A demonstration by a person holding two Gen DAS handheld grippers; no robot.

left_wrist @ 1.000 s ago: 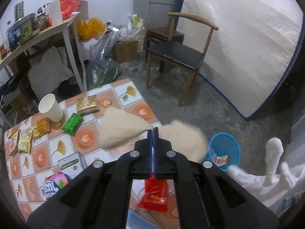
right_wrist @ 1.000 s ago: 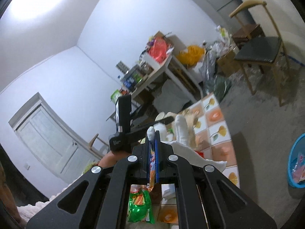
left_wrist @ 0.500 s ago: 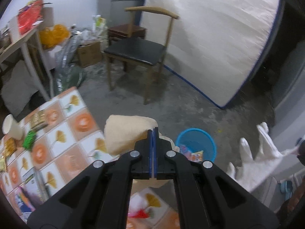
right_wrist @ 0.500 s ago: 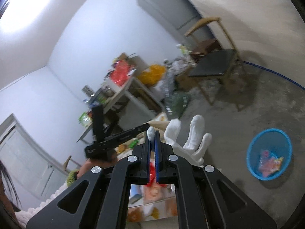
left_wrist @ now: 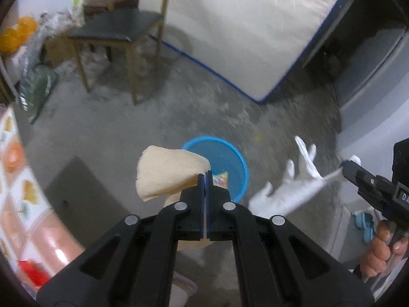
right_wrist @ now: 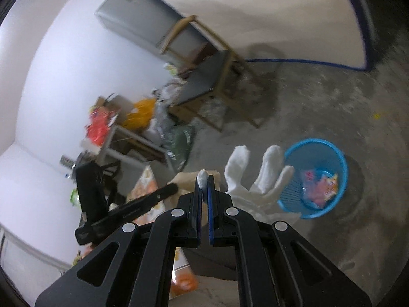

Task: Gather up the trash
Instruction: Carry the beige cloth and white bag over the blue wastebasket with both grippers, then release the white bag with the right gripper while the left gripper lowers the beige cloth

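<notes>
My left gripper (left_wrist: 205, 179) is shut on a beige cloth (left_wrist: 166, 174) and holds it in the air just left of and above the blue trash basket (left_wrist: 230, 158) on the floor. My right gripper (right_wrist: 203, 179) is shut on a white glove (right_wrist: 255, 179), which hangs out to the right, next to the blue basket (right_wrist: 317, 179). The glove (left_wrist: 294, 186) and right gripper (left_wrist: 368, 186) also show in the left wrist view, right of the basket. The basket holds a few colourful wrappers (right_wrist: 319, 184).
A tiled table (left_wrist: 15, 179) with a red packet (left_wrist: 33, 271) lies at left. A wooden chair (left_wrist: 115, 30) stands behind, a white mattress (left_wrist: 242, 25) leans on the wall. A cluttered side table (right_wrist: 122, 133) and bags stand further back.
Both grippers swung away from the table toward the floor basket, carrying the beige cloth and the white glove; the basket is now closer and nearer the centre of both views.
</notes>
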